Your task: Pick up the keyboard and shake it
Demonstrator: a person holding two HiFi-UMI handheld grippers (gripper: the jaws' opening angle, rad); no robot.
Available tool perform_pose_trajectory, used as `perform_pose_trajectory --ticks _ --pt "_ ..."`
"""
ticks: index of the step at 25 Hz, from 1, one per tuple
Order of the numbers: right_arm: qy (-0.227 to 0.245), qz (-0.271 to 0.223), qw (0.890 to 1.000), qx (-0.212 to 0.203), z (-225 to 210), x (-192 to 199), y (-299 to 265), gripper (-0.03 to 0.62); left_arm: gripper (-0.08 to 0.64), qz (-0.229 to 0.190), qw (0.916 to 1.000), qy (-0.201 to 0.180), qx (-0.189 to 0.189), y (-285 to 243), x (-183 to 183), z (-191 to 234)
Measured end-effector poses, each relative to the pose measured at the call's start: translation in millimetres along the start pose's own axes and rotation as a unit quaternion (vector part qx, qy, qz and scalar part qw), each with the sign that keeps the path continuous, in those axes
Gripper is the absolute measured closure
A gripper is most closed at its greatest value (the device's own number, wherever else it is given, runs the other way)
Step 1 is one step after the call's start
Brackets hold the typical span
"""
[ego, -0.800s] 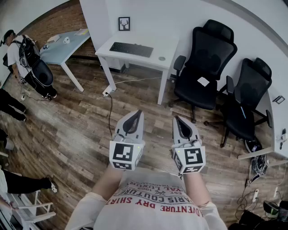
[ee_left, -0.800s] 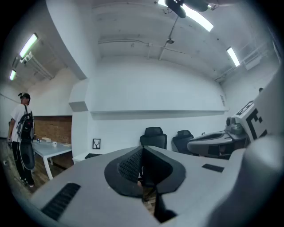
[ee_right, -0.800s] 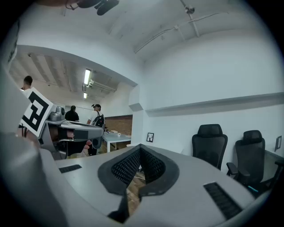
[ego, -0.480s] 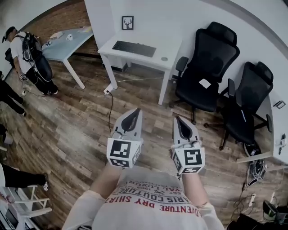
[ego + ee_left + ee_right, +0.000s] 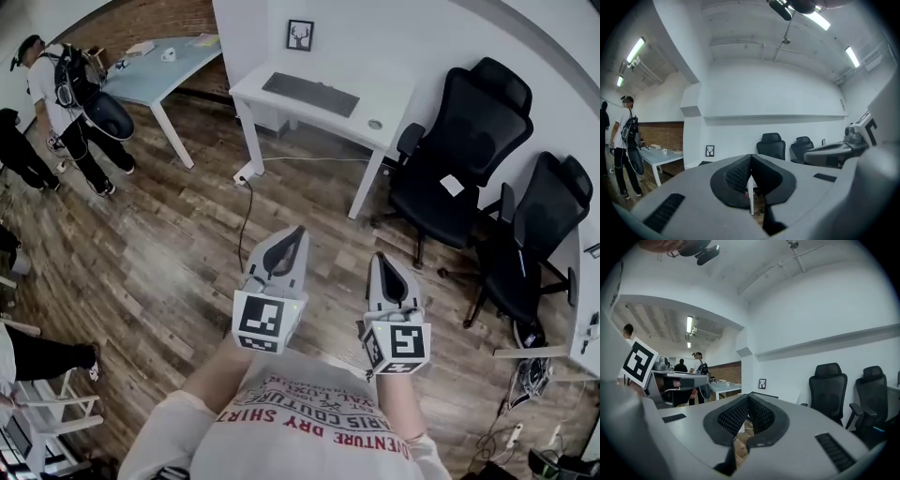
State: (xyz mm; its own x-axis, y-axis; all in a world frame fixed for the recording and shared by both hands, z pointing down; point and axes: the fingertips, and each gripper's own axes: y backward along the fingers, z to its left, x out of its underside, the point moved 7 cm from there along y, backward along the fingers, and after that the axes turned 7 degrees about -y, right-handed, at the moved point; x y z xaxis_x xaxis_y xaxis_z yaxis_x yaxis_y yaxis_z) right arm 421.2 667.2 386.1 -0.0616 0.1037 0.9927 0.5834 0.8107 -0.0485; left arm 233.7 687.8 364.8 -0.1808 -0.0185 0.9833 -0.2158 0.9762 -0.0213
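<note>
Wood floor (image 5: 169, 244) fills most of the head view. A white desk (image 5: 394, 101) stands vs. the far wall, w/ two black chairs (image 5: 464, 150) to its right and a blue table (image 5: 159, 75) to its left. A person w/ a backpack (image 5: 70, 98) stands by that table; bits of others show at the left edge.

The keyboard (image 5: 309, 94) lies flat on the desk, well apart from the person holding the tools and untouched. A small round item sits near the desk's right corner; can't tell what it is.

The left gripper (image 5: 296, 236) and right gripper (image 5: 382, 264) are held side by side at chest height over the floor, both pointed roughly at the desk. Each has its jaws pressed together w/ nothing btwn them, as both gripper views show.

Progress: approx nil. No pick-up and no shake yet. What's left, judging by the layout: get to the desk, spread the jaws, clamp the keyboard, lift, shake.

Hard to make out: in the left gripper view the keyboard is hidden behind the jaws, in the right one just a thin dark strip. Whether the keyboard has a cord can't be told.
</note>
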Motion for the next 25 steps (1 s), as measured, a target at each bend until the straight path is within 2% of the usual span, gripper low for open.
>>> perform_pose_trajectory --ticks 5,13,18,22,25 --pt "0.001 0.0 1.0 0.008 18.5 -2.1 -70.5 0.578 0.534 -0.002 0.9999 0.009 0.009 -31.3 16.1 66.2" --pt "0.007 0.014 1.0 0.027 87.2 -0.9 -216.6 0.578 0.534 -0.001 0.9995 0.022 0.022 -71.7 43.1 224.9" --pt "0.033 0.043 0.998 0.044 111.7 8.8 -290.0 0.578 0.534 0.013 0.9992 0.036 0.016 -93.2 66.4 314.3" --pt "0.008 0.057 0.997 0.045 119.3 8.2 -340.6 0.578 0.534 0.022 0.9976 0.065 0.006 -114.4 84.2 357.9" --pt "-0.004 0.061 0.997 0.05 112.8 9.8 -369.7 0.578 0.534 0.03 0.9973 0.066 0.002 -134.5 96.0 374.9"
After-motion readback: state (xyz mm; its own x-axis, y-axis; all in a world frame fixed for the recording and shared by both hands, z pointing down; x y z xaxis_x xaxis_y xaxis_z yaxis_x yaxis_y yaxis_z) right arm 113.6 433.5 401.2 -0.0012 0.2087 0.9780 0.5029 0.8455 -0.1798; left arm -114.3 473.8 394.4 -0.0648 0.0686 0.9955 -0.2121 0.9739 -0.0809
